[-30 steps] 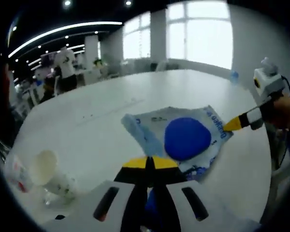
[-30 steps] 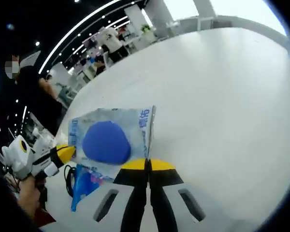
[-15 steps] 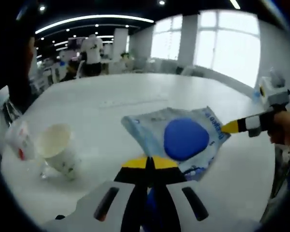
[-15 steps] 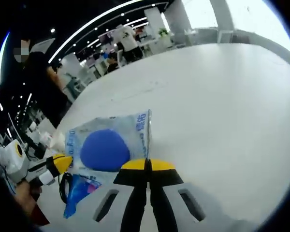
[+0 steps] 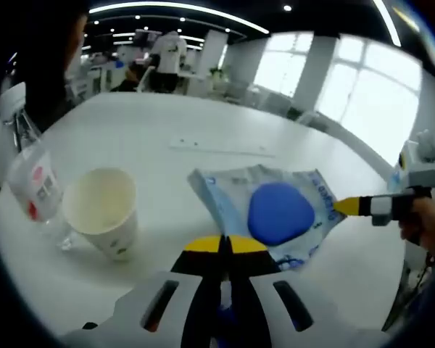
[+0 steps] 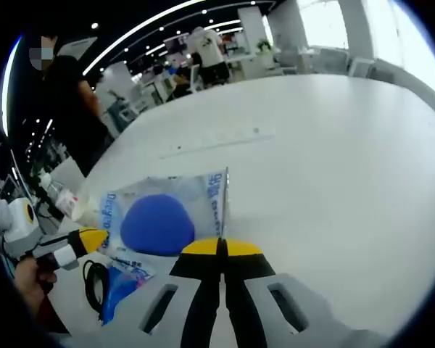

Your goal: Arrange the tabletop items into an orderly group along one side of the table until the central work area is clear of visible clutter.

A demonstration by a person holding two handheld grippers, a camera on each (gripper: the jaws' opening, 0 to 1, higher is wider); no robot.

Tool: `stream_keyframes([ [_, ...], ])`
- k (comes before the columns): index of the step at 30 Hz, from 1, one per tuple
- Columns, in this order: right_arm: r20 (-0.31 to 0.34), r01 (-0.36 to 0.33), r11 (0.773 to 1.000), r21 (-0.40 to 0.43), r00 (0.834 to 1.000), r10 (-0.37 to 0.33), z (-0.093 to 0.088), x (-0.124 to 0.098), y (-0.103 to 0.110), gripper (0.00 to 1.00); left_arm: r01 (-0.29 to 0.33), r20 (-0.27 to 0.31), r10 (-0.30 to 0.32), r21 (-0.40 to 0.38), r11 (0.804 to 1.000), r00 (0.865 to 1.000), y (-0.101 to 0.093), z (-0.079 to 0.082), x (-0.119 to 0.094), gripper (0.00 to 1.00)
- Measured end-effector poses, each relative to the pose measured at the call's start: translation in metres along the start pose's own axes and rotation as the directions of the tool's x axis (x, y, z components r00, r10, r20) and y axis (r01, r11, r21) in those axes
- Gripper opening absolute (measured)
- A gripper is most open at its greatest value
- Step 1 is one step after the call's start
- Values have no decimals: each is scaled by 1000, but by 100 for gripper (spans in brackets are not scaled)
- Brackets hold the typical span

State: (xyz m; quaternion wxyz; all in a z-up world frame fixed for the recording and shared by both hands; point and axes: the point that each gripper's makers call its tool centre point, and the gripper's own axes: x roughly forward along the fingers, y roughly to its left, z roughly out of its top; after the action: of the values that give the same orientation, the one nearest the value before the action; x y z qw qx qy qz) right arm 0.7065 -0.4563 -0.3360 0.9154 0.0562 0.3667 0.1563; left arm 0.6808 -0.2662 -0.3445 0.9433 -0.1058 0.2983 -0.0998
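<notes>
Two grippers pinching one crinkled plastic packet (image 5: 268,210) with a round blue patch, left gripper (image 5: 221,246) clamped on its near corner, right gripper (image 6: 219,249) on the opposite edge, glossy white desk (image 5: 203,123) beneath, paper cup (image 5: 103,217) and clear bottle (image 5: 32,188) beside.

Packet (image 5: 275,214) print blurred; bottle (image 5: 30,185) top beyond the view's edge

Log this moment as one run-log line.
left tongs: shut on packet | right tongs: shut on packet | packet: held between both | paper cup, bottle: on table
</notes>
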Motion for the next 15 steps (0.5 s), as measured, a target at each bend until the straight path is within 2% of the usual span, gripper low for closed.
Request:
stream_keyframes([
  [3, -7, -3, 1000, -28, 1000, 3, 2, 6, 4, 1, -25, 11, 25, 7, 1000, 1000, 6, 0, 4, 0],
  [5, -38, -22, 1000, -15, 999, 22, -2, 14, 8, 1, -76, 40, 73, 92, 993, 997, 14, 2, 6, 0],
  [6, -46, -28, 1000, -7, 999, 28, -4, 16, 8, 1, -105, 37, 101, 137, 985, 994, 18, -2, 8, 0],
  [10, -67, -26, 999, -22, 997, 25, -9, 22, 9, 1, -107, 31, 105, 87, 990, 994, 23, -10, 13, 0],
  [15, -93, -38, 999, -21, 995, 36, -15, 28, 13, 1, -127, 38, 124, 122, 984, 992, 29, -11, 17, 0],
])
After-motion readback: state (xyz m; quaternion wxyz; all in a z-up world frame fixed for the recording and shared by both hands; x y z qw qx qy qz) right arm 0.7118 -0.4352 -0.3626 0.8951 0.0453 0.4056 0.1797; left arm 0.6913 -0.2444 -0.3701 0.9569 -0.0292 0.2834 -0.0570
